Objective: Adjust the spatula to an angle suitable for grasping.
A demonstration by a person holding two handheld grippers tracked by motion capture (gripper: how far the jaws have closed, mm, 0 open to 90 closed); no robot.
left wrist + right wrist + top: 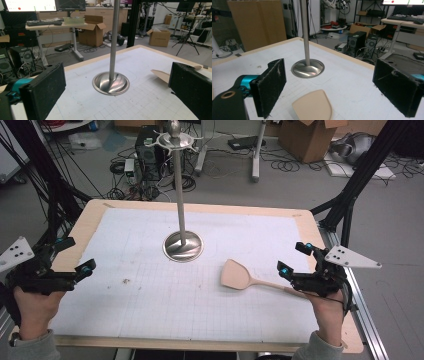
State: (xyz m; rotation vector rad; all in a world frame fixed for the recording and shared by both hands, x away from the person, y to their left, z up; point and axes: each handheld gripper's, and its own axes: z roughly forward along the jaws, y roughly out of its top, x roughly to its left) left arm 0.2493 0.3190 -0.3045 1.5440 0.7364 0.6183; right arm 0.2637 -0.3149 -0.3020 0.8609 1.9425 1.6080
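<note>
Fingers of right gripper stand wide above wooden spatula.

A robotics or engineering laboratory. The wooden work table, covered with a gridded white mat, stands on a grey floor amid black frame struts, tangled cables and a computer tower beyond its far edge. Height-adjustable desks with monitors and a keyboard, open cardboard boxes and tripods fill the surrounding room.
</note>
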